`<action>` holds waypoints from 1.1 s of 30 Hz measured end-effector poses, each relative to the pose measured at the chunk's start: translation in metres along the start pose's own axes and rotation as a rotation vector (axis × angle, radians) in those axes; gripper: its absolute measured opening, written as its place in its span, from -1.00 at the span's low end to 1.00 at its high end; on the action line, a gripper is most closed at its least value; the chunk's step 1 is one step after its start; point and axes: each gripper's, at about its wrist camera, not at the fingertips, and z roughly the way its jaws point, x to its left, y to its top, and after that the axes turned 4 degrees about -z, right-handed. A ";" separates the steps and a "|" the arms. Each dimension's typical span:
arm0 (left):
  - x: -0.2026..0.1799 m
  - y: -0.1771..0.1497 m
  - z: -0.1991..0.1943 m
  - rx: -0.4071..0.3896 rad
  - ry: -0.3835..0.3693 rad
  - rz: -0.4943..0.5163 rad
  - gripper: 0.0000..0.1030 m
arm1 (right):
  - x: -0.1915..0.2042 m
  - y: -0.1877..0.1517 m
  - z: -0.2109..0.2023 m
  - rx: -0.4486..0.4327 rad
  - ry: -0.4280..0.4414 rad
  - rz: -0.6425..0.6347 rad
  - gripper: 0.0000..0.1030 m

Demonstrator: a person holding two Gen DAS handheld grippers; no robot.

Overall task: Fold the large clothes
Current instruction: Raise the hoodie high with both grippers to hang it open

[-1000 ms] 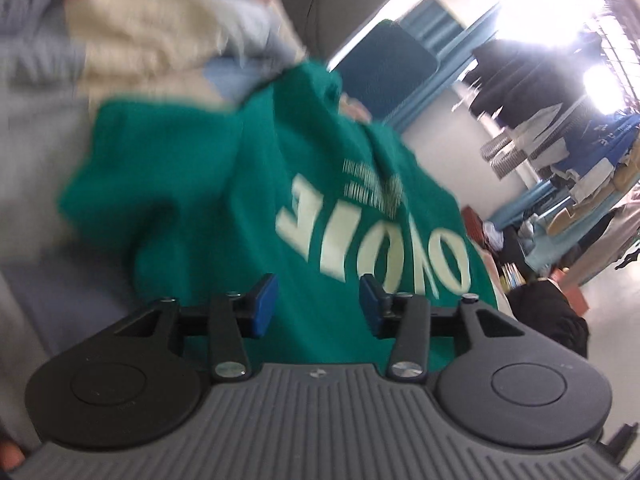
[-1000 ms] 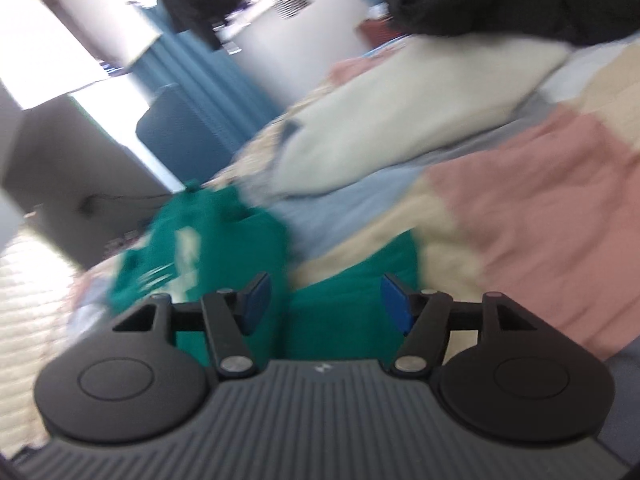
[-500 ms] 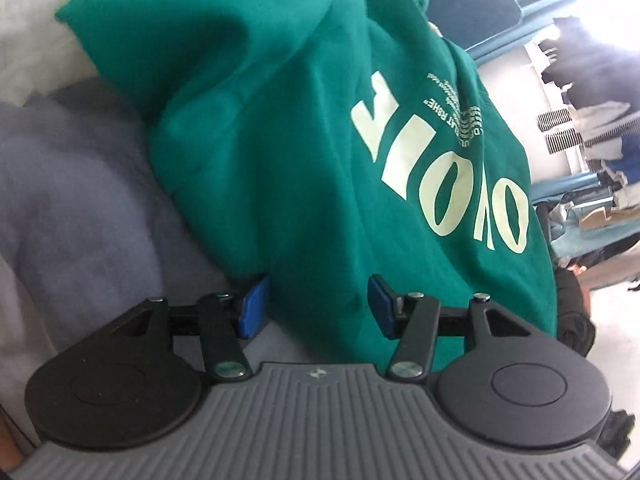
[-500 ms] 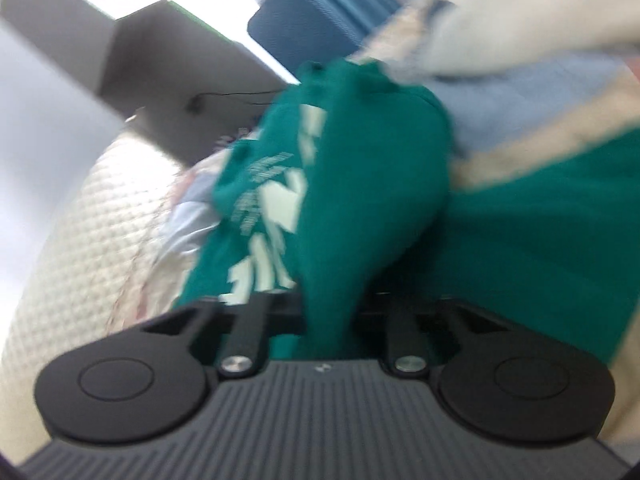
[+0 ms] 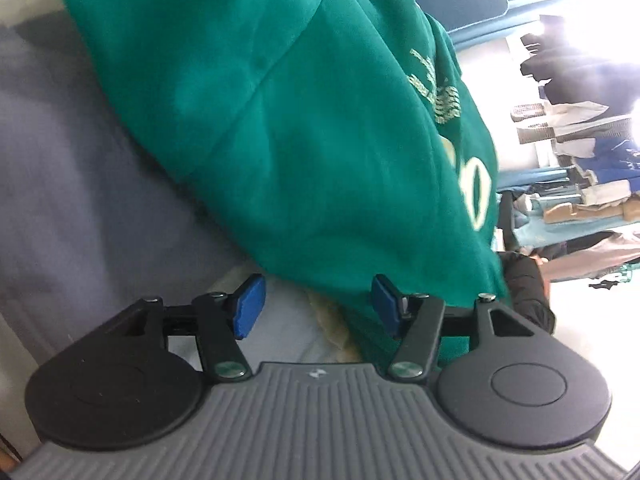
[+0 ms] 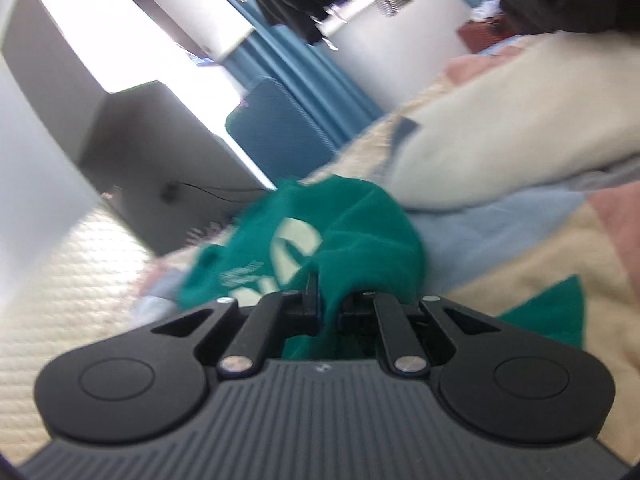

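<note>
green sweatshirt | left tool spread, released | right tool clenched on it

Bed: we see its patchwork quilt ahead of and right of our right jaws.
On it: a green sweatshirt just beyond those jaws, a cream pillow farther up-right.
Under the left jaws: a grey-blue blanket, the sweatshirt's fabric draped over it.
</note>
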 end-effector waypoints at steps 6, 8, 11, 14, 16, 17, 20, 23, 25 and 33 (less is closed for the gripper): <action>0.003 0.006 0.021 0.030 -0.067 -0.105 0.44 | 0.000 -0.008 0.004 0.024 0.005 0.033 -0.82; 0.004 0.013 0.032 0.013 -0.083 -0.138 0.44 | 0.004 -0.008 0.002 0.025 0.018 0.034 -0.82; 0.000 0.023 0.046 -0.019 -0.086 -0.123 0.36 | 0.003 -0.012 0.007 0.046 0.036 0.033 -0.82; -0.010 0.026 0.047 -0.080 -0.058 -0.050 -0.48 | 0.005 -0.015 0.008 0.063 0.067 0.019 -0.82; -0.021 0.025 0.034 -0.158 -0.068 0.032 -0.84 | 0.013 -0.015 0.008 0.069 0.100 -0.023 -0.82; -0.026 0.024 0.022 -0.212 -0.100 0.073 -0.86 | 0.020 -0.014 0.005 0.064 0.124 -0.050 -0.82; -0.047 0.021 -0.021 -0.357 -0.200 0.177 -0.87 | 0.047 -0.009 -0.018 -0.013 0.190 -0.161 -0.82; -0.068 0.011 -0.063 -0.485 -0.267 0.315 -0.89 | 0.072 -0.001 -0.047 -0.113 0.297 -0.196 -0.83; -0.082 0.006 -0.090 -0.552 -0.302 0.389 -0.89 | 0.088 0.004 -0.067 -0.167 0.334 -0.209 -0.83; -0.099 0.010 -0.214 -0.656 -0.458 0.420 -0.89 | 0.156 0.032 -0.145 -0.309 0.455 -0.271 -0.83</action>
